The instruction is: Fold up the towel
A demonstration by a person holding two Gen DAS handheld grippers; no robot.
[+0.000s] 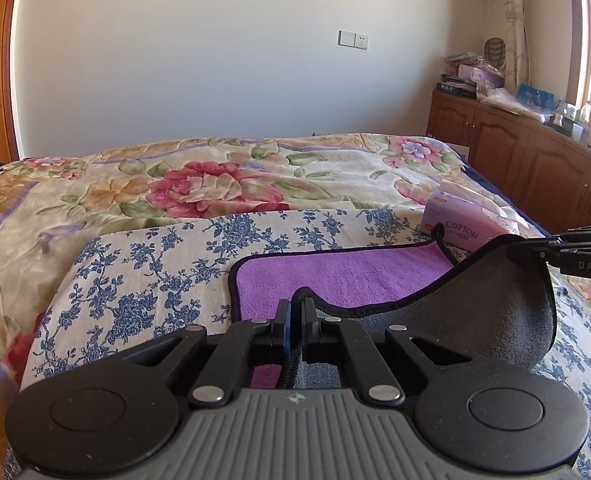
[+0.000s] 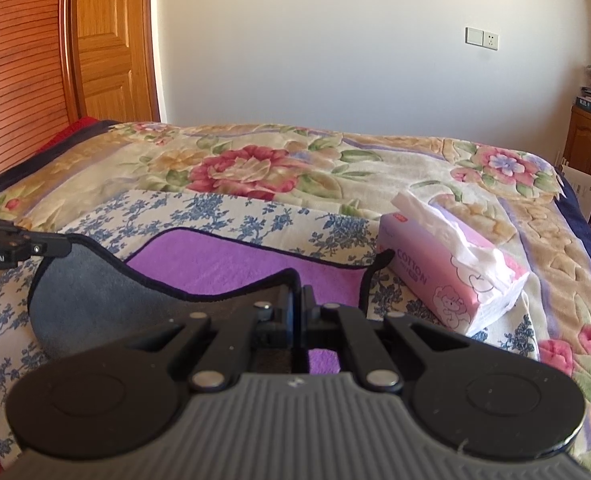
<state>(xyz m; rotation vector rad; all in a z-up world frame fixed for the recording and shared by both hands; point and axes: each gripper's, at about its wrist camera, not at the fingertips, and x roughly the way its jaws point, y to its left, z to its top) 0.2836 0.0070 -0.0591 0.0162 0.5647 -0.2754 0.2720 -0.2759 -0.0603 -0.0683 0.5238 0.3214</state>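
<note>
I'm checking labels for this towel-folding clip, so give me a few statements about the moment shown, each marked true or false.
1. Both grippers are shut on the towel. True: the left gripper and right gripper each pinch its dark-trimmed edge.
2. The towel is purple on both faces. False: the lifted underside is grey.
3. A tissue pack lies on the bed beside the towel. True.
4. The towel lies flat, unlifted. False: its near edge is raised and sags between the grippers.
5. The towel lies on a blue-flowered cloth. True.

Plain cream wall (image 1: 215,80) ahead of claw, switch plate (image 1: 353,39) on it; wooden door (image 2: 111,40) far left; cluttered wooden cabinet (image 1: 535,148) right; sunlit curtain (image 1: 515,20).
</note>
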